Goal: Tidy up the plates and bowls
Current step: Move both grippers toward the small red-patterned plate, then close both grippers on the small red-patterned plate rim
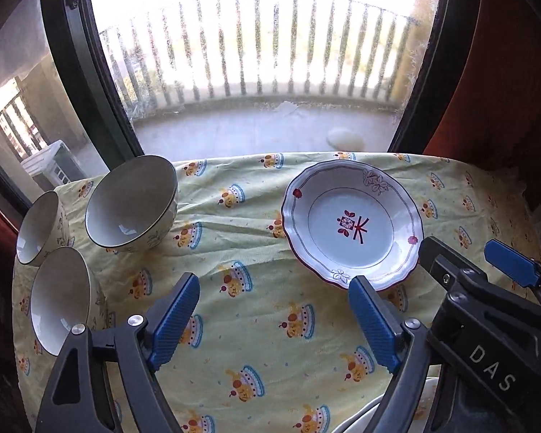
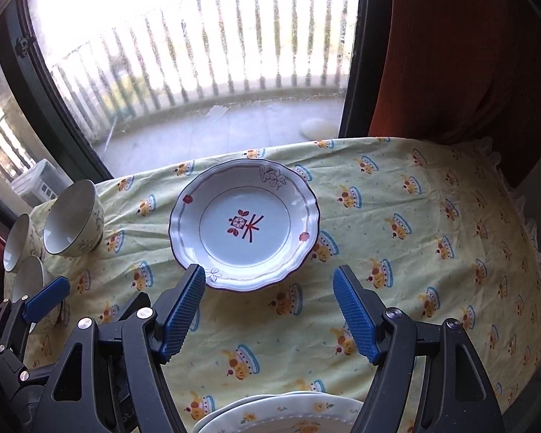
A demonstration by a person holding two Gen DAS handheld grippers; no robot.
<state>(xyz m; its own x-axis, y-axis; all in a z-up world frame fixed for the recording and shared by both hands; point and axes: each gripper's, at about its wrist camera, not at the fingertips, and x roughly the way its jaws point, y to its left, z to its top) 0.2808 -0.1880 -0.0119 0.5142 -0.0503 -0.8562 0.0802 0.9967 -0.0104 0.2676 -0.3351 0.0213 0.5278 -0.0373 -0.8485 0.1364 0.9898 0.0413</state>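
Ahead of both wide, empty grippers, left gripper [image 1: 274, 319] and right gripper [image 2: 268, 315], patterned plate [image 2: 244, 224] sits alone, three bowls [image 1: 131, 204] unstacked left, plate stack [image 2: 281, 416] underneath; sorting barely begun.

**Surroundings of the work surface**

A pale yellow tablecloth [image 2: 396, 252] printed with cake motifs covers the table, wrinkled near its far edge. Behind it stands a dark-framed glass door [image 1: 90, 83], its pane dusty. Beyond the glass lies a balcony with a white railing [image 1: 256, 43]. A rust-red curtain [image 2: 461, 54] hangs at the right.
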